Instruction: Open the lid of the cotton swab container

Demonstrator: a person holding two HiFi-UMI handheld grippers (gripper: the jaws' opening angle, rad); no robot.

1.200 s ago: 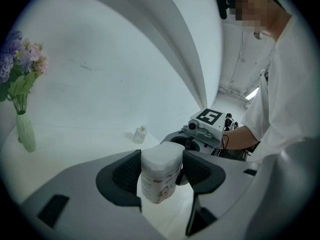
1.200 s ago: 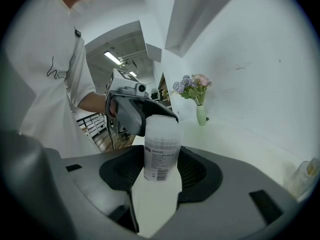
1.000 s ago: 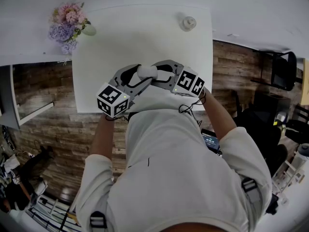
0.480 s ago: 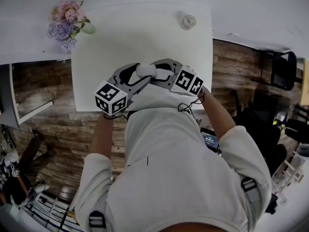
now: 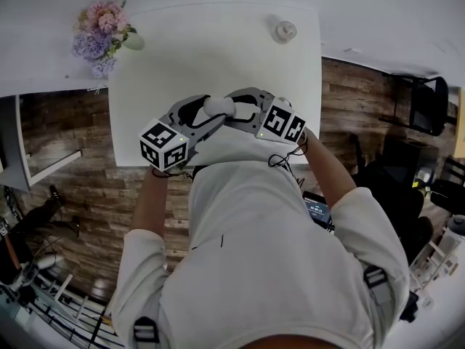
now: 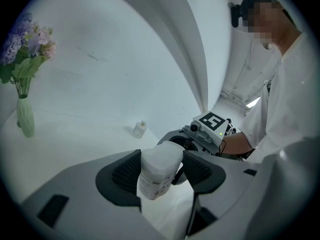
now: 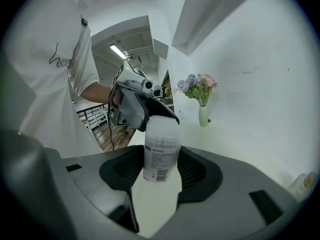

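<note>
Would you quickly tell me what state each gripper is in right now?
Left gripper: closed on the cotton swab container.
Right gripper: closed on it too.

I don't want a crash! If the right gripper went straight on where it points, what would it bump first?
The cotton swab container sits between its jaws. Just beyond it is the left gripper, clamped on the container's top, so probably that, though depth is hard to judge.

This looks like a plain office-like workroom. A bare white rectangular bench (image 5: 218, 42) stands against a white wall (image 5: 385, 13) on a brown wood-plank floor (image 5: 73, 133). A black chair (image 5: 429, 107) sits at the right, a strip ceiling light (image 7: 118, 51) overhead, and a pale green vase of pink and purple flowers (image 5: 102, 38) at the far left.
</note>
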